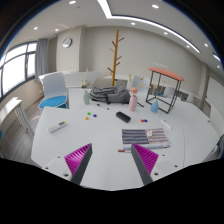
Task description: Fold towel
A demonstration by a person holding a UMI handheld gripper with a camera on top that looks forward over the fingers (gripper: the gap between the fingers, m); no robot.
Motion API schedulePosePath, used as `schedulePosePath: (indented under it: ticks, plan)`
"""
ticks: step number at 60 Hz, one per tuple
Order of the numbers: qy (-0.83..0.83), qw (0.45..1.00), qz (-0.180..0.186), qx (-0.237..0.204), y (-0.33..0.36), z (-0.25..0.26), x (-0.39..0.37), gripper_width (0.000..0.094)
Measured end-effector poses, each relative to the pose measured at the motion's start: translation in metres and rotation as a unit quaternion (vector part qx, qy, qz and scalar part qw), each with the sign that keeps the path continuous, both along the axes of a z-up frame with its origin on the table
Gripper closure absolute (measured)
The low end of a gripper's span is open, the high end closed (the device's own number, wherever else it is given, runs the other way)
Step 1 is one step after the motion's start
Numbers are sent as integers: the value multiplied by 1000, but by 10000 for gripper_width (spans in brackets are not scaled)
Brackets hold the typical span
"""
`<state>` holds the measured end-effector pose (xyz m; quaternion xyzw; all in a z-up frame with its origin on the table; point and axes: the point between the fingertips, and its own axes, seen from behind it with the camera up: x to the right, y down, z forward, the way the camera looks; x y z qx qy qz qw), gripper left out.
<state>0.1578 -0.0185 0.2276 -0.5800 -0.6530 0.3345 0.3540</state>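
**One towel on the desk, gripper wide and empty**

Two fingers of my gripper (111, 160) show at the bottom of the view, each with one magenta pad (78, 157), spread wide apart with nothing between them. They hang above the near edge of the white desk (60, 140), touching nothing that I can see.

One striped towel (146, 137) lies flat on the desk just beyond the right finger, toward the desk's right side. It looks roughly rectangular, with bands of pale and darker stripes; I cannot tell whether it is already folded.

One black remote-like object (122, 116) lies near the desk's middle, past the towel. One pink bottle (133, 101) stands upright toward the far edge, and one grey bundle (103, 96) sits beside it to the left. One small white item (59, 126) rests near the left edge. A few tiny coloured bits lie scattered mid-desk; too small for me to count.

Beyond the desk I see one blue chair (54, 98), one wooden coat stand (116, 55), one red-topped rack (163, 86), and one wall clock (66, 42).
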Motion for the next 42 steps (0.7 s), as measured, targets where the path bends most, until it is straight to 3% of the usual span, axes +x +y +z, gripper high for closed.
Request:
schedulePosePath:
  ticks: [14,42]
  plan:
    - [-8,1000,0,29,6,-79,-80,85]
    - [-38,999,-23,9,69,-221,-228,86]
